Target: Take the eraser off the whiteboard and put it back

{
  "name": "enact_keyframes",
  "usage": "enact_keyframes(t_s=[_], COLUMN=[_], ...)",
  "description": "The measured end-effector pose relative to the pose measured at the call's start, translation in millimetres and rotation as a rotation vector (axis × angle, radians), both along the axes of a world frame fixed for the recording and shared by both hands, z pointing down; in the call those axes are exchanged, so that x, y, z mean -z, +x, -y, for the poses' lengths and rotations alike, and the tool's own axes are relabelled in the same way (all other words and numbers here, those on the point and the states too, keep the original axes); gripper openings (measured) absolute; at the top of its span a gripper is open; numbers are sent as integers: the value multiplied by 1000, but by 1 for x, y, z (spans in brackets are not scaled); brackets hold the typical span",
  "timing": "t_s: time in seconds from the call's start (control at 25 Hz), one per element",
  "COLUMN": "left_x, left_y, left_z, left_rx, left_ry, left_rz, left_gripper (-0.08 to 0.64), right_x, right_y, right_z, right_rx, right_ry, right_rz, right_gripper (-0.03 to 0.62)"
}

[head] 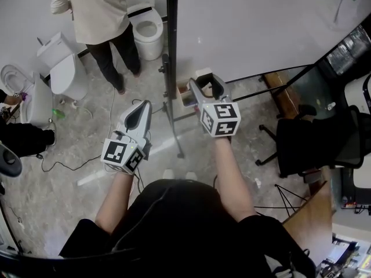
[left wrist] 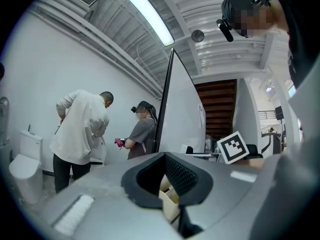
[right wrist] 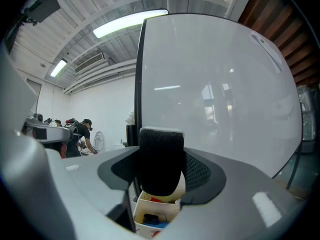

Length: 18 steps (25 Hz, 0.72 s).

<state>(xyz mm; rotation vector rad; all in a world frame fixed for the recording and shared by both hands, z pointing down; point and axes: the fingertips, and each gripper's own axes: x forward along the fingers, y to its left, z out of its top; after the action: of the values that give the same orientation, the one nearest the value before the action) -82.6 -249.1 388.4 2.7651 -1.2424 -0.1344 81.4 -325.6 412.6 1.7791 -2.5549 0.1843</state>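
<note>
Left gripper: its jaws are closed together on nothing, and you hold it level, left of the board's edge. It has no part in this step. Swing it inward and it could knock the post.

Floor cable: it lies loose on the floor to your left. A sidestep that way could snag your foot and jerk both hands.

Board post: this is the black frame just left of your working hand. Come in at a slant and a jaw may strike it before the felt meets the face.

Tray: it sits below the jaws with markers inside. A slipped eraser would probably land in it, or bounce off to the floor.

Right gripper: its jaws stand wide, clamped across the eraser.

Eraser: it is off the board, upright between the pads and rising well above them. A push on that tall top edge could lever it out of your grip.

Whiteboard: the face ahead is bare. I cannot tell what holds the eraser on it, so letting go before it seats would likely drop it. The board is on a stand, and a hard press may rock it.

Chair: it stands well apart on your right and matters only if you step that way.
</note>
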Motion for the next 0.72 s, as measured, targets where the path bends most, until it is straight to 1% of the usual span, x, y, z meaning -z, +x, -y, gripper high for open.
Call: enact_keyframes(t_s=[0.2, 0.4, 0.72], left_x=[7, 14, 22], left_y=[4, 8, 10], left_z=[-6, -10, -16], left_rx=[1, 6, 15], left_ry=[18, 33, 48], left_rz=[-3, -5, -4], left_gripper=[5, 3, 4], right_x=[28, 54, 75], right_y=[9, 16, 35], right_z=[-20, -44, -76], right_rx=[12, 33, 35], right_ry=[56, 112, 153], right_rz=[11, -18, -21], right_gripper=[261, 261, 261])
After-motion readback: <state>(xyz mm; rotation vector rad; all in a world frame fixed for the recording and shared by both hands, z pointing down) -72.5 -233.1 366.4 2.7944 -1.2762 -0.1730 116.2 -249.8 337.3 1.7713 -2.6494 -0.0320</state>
